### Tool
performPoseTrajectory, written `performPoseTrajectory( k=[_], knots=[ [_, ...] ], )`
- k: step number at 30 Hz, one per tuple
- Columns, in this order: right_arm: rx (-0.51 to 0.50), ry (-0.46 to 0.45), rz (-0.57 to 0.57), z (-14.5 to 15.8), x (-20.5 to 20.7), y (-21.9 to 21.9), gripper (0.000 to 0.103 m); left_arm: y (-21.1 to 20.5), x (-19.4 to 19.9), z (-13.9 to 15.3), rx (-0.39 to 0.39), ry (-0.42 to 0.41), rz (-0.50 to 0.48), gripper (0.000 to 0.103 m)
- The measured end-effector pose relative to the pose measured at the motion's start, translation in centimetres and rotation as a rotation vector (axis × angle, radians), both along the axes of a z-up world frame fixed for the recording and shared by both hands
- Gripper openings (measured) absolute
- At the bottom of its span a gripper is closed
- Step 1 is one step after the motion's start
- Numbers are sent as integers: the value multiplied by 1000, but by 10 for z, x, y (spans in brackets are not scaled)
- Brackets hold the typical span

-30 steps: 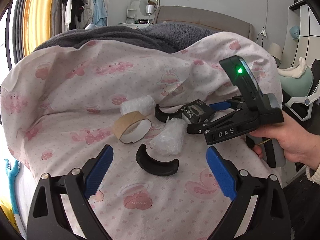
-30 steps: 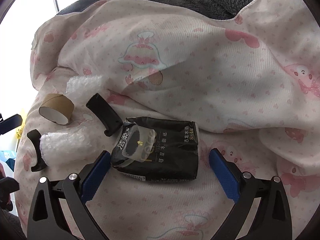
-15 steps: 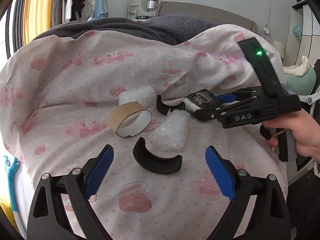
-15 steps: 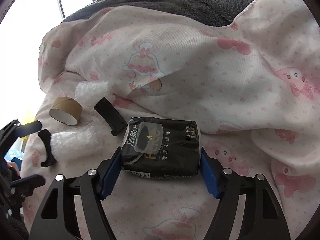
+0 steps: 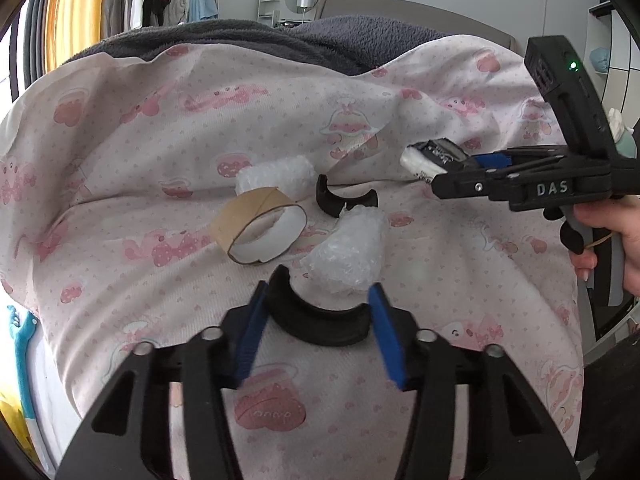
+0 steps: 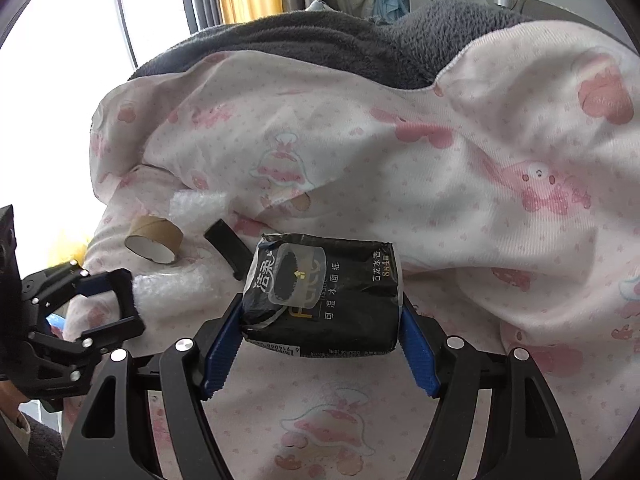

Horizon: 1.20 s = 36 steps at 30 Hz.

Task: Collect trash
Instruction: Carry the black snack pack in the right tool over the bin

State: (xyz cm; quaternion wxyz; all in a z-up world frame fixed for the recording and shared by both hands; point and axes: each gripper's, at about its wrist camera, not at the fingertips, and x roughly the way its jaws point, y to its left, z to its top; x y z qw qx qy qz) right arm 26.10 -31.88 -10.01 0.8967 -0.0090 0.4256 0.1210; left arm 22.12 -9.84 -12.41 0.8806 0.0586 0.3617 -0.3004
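Jaws: right gripper (image 6: 320, 338) clamped on tissue pack (image 6: 322, 294), left gripper (image 5: 314, 330) clamped on black arc (image 5: 316, 320); pickup step, next lift both off bed (image 5: 460, 264).

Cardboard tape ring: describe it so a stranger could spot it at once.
Find the pink-patterned bedsheet under the grey blanket. Near its middle is a small cluster of trash: two bubble-wrap wads and two black curved pieces. The cardboard tape ring lies at the cluster's left edge, the only brown item, an open hoop with a white inside.
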Motion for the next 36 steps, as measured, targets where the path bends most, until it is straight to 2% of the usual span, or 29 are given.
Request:
performPoseTrajectory(
  k=[2,11,19,24,28,36],
  knots=[
    [0,-8,10,4,-1,4,73,1,0,1,-5,-5,2,48],
    [16,-41,59,17,-5,32,73,21,-8,18,-43,-24,83,48],
    [52,-63,107,26,-15,58,73,49,-18,25,-86,23,202,48],
    [65,-78,155,32,-25,80,73,63,-31,30,-65,18,260,48],
    [67,-86,189,35,-32,95,73,77,-39,35,-93,24,294,48],
    [89,-105,240,39,-44,127,73,104,-55,43,-91,12,380,48]
  ],
)
